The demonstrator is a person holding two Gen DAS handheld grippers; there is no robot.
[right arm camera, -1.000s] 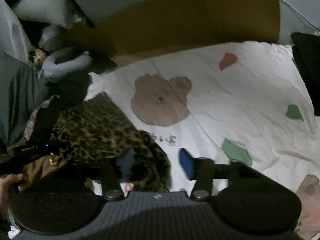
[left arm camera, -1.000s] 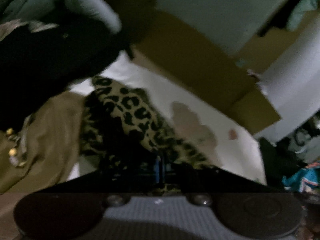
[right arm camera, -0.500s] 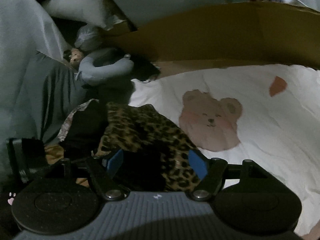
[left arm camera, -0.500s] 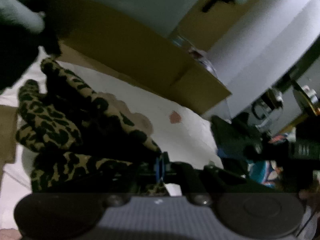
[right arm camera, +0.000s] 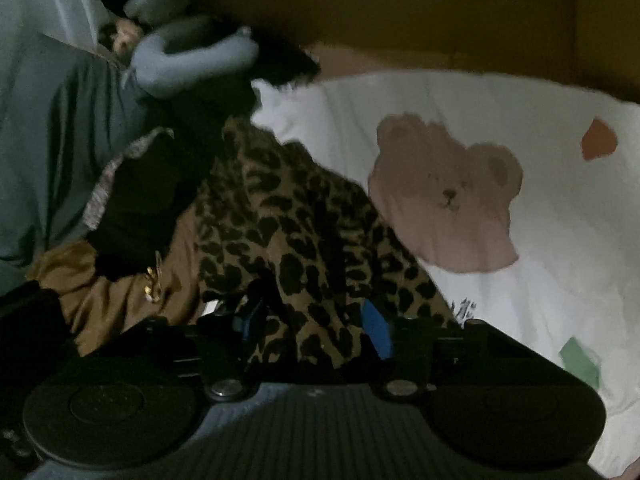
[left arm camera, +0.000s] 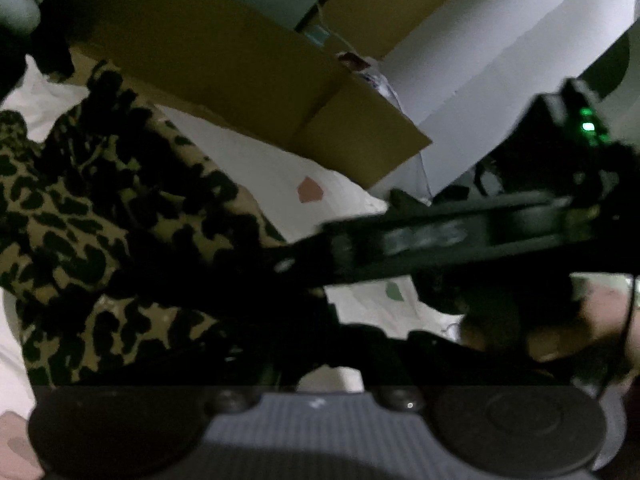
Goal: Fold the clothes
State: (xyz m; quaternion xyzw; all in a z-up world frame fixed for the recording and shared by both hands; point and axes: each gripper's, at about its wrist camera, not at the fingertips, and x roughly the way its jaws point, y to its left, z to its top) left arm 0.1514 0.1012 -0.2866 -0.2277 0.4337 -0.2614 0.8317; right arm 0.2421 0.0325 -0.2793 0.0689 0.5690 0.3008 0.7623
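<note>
Jaws of the right gripper point(right arm camera: 316, 332) are closing around the leopard garment point(right arm camera: 304, 236); the left gripper point(left arm camera: 280, 364) is clamped shut on the same cloth. Judging by this, the garment is being gathered, and next needs spreading flat on the sheet point(right arm camera: 540, 300).

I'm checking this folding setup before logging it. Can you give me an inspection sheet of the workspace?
Surface: white bedsheet printed with a bear and coloured patches.
Job's things: leopard-print garment, bunched at the sheet's left side.
Clutter: brown garment, black garment and grey plush toy piled left of it.
Grippers: left gripper shut on the leopard-print garment; right gripper closing, cloth between its blue fingers.
Cables: nothing seen.
Surroundings: cardboard panels along the sheet's far edge; dim light, some blur.
</note>
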